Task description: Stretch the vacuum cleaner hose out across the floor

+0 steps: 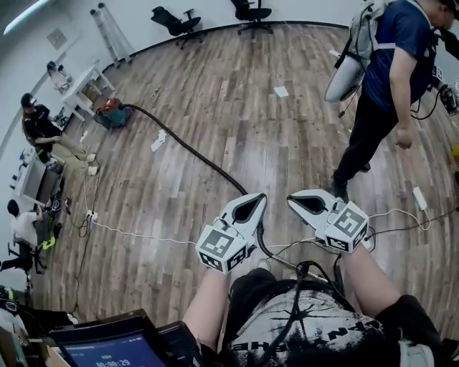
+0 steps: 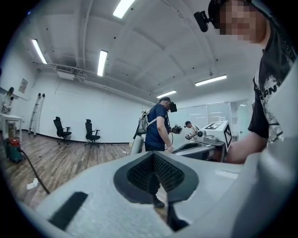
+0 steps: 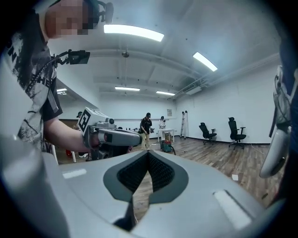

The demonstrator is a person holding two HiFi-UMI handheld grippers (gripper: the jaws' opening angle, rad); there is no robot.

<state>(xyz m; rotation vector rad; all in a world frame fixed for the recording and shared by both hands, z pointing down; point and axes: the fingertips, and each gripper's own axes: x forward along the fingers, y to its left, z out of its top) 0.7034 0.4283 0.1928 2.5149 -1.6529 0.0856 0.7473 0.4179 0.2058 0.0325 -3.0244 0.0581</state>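
A red and teal vacuum cleaner (image 1: 110, 114) stands at the far left by the wall. Its black hose (image 1: 188, 149) runs across the wooden floor in a long curve toward my feet. Both grippers are held up in front of my body, side by side and apart from the hose. My left gripper (image 1: 252, 204) is shut with nothing in it, and so is my right gripper (image 1: 300, 201). In the left gripper view the jaws (image 2: 153, 174) are closed, with the vacuum cleaner (image 2: 13, 149) and hose (image 2: 35, 174) far left. The right gripper view shows closed jaws (image 3: 148, 174) and the vacuum cleaner (image 3: 166, 146) in the distance.
A person with a backpack (image 1: 387, 86) stands to the right, close by. Seated people (image 1: 43, 132) and a white table (image 1: 86, 82) are along the left wall. Office chairs (image 1: 176, 21) and a ladder (image 1: 111, 32) stand at the back. A white cable (image 1: 136, 235) crosses the floor.
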